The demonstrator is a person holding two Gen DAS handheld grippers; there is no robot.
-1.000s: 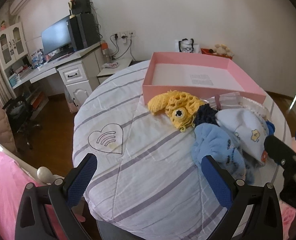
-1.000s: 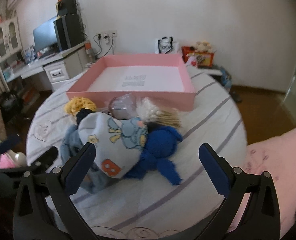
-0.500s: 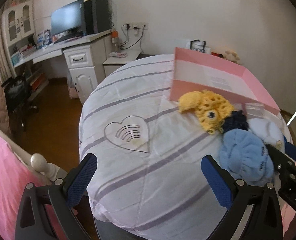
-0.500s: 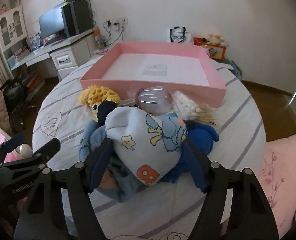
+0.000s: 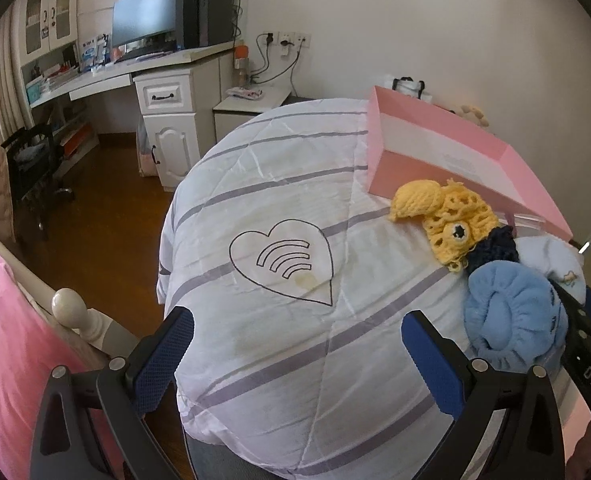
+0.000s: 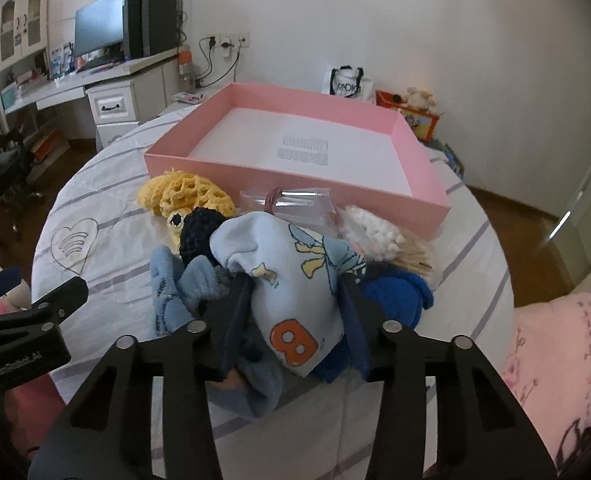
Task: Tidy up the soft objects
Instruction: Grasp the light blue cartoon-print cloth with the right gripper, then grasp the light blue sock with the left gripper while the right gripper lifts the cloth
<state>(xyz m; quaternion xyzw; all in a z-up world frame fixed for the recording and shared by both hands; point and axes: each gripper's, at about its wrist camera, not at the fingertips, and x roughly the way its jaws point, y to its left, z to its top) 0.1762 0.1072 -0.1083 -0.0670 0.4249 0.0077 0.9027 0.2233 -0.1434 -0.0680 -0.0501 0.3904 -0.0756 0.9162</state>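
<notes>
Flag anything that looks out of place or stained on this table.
A yellowish stain marks the white striped cover at the lower edge of the printed heart. The soft items lie heaped in front of the pink box, which holds none yet; a clear plastic bag sits among them.

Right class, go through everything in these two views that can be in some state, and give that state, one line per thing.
Right gripper: closing, the printed light blue hat between its fingers.
Left gripper: open, nothing between its fingers.
Pink box: open-topped, nothing in it.
Yellow crochet hat: lying crumpled in front of the box.
Blue fleece hat: bunched in the pile.
Desk drawer: shut.
Monitor: dark.
</notes>
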